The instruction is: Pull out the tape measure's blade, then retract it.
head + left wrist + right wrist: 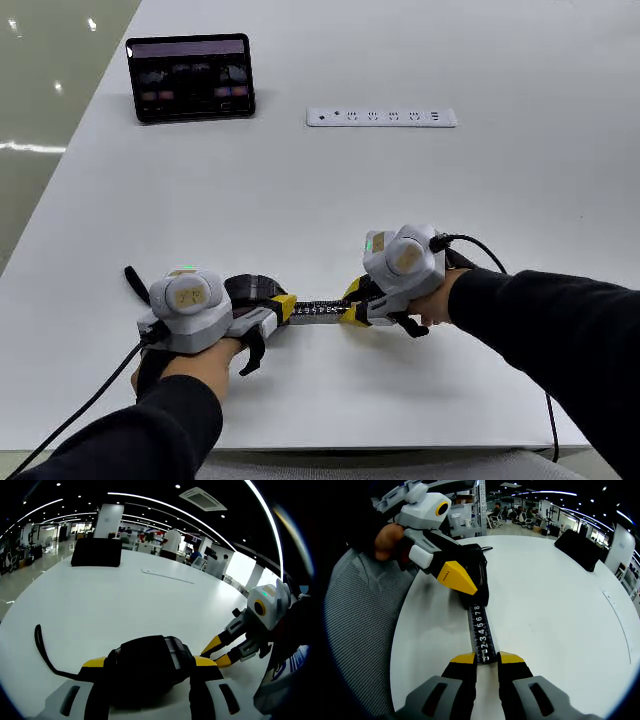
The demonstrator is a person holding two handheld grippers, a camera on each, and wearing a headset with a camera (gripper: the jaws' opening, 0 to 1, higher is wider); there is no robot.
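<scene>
Black and chunky, the tape measure (pixel 147 667) sits low on the white table (pixel 420 180), close to the near edge and in front of the person. The left tool (pixel 272 310) has its yellow-tipped jaws closed on either side of the case, clamping it; in the left gripper view the case bulges up between the two jaws and its thin black strap (pixel 39 645) trails off to the side across the table. A short length of blade (pixel 480 627) is out of the case, dark with white numbers, and it runs flat and straight just above the table toward the right tool (pixel 487 659). That tool has its jaws pressed together on the free end of the blade, the two yellow tips meeting over the strip near its lowest numbers. In the head view the two tools face each other with the bit of blade stretched between them, near each other but not touching, and each is held by a hand in a dark sleeve. Farther back on the table a tablet (pixel 190 77) stands propped with its screen dimly lit, and a white power strip (pixel 381 117) lies flat to the right of it, well apart from the tape measure.
</scene>
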